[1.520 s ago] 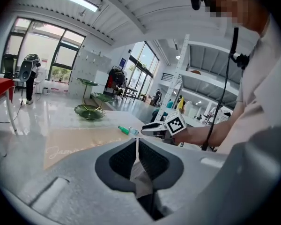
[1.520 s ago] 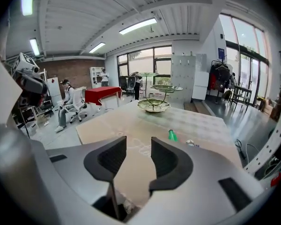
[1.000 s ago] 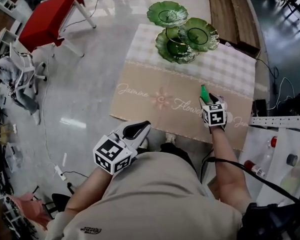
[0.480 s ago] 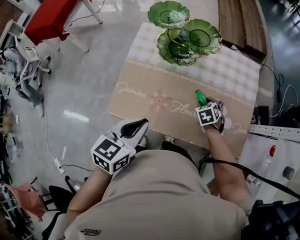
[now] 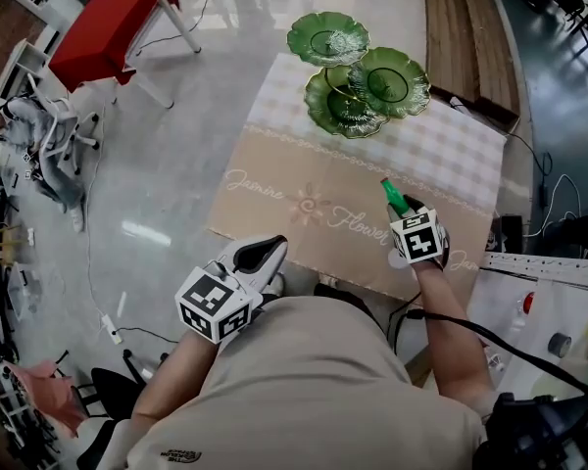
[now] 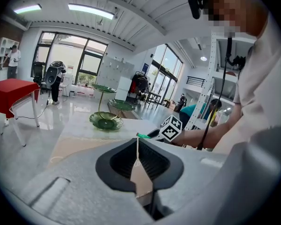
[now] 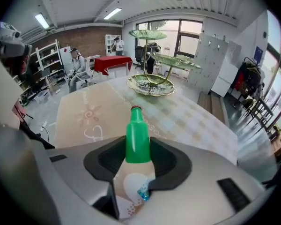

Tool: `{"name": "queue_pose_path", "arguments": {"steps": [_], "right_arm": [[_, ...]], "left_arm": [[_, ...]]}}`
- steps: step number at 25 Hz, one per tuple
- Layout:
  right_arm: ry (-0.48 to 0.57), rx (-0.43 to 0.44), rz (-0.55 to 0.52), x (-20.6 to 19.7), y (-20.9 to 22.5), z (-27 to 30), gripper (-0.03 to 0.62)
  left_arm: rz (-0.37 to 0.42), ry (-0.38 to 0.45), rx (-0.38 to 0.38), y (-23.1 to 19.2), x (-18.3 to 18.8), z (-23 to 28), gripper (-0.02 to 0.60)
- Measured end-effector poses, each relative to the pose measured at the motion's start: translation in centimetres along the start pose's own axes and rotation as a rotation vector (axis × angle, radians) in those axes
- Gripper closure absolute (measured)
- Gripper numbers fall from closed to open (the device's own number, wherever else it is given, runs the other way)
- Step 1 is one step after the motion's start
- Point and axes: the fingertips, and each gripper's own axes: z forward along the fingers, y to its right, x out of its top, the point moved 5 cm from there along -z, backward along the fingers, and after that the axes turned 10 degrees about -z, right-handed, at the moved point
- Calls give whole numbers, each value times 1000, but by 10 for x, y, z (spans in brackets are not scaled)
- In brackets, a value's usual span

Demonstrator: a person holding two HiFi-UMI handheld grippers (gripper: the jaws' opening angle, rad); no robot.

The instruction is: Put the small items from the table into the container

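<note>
While the right gripper is closing its jaws, we've got the green bottle upright between them. The pads sit against its body on both sides, and the neck and red cap poke out above. So that's a grip, and a wide one, because the bottle fills the gap.

Moving outward, our landmark is the tiered green stand, three leaf-shaped dishes on a thin stem at the far end of the table. The bottle is on the near side of that stand, well apart from it, above the beige part of the cloth. The left gripper has its jaws pressed together with nothing in them. It hangs off the table's near edge, farther from the stand than the bottle is.

We read this as the carry to the stand. To do it well, we'd keep the squeeze on the bottle's broad body and keep it upright. We'd come at the lowest dish from its open near side, clear of the stem and the overhanging upper dishes. We'd let go only once the base sits on the dish, because a tall bottle on a scalloped surface may tip.
</note>
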Motion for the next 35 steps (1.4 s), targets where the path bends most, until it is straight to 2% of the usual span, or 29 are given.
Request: {"name": "queue_pose_path", "arguments": {"steps": [10, 16, 24, 35], "right_arm": [[185, -22, -15, 93, 58, -63, 428], [201, -65, -65, 143, 111, -54, 428], [138, -52, -97, 191, 154, 0, 427], [4, -51, -174, 210, 177, 51, 424]], "left_arm": [[-5, 36, -11, -2, 7, 0, 574], [-21, 52, 15, -10, 8, -10, 574], [-57, 84, 89, -23, 4, -32, 574], [-102, 97, 161, -36, -7, -56, 574]]}}
